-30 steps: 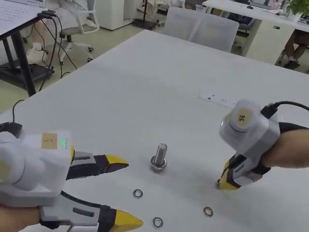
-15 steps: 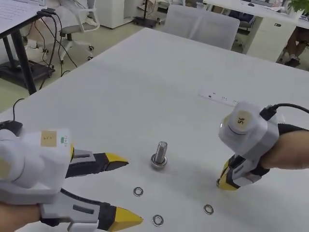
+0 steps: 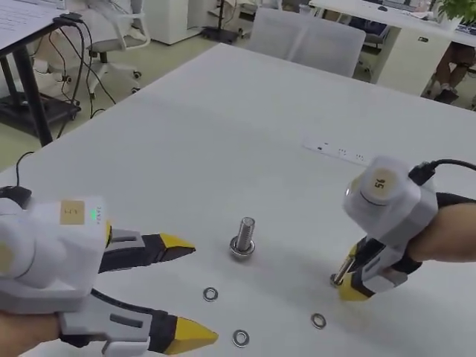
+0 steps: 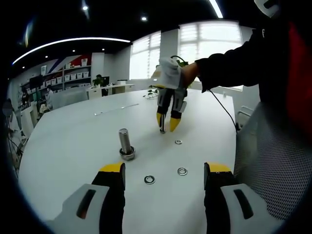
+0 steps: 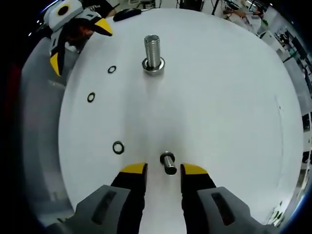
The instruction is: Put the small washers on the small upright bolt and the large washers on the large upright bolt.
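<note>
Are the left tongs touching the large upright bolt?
Apart. The head view shows a strip of table between the left tongs and the large upright bolt.

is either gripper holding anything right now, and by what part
Nothing looks held. The right gripper has its jaws open either side of the small bolt, with a gap showing on each side. The left gripper is open and empty.

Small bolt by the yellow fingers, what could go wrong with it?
The small bolt sits between the open fingers of the right gripper and looks tilted in the head view, so it may topple. A bump from a finger could also send it rolling toward the nearest washer.
</note>
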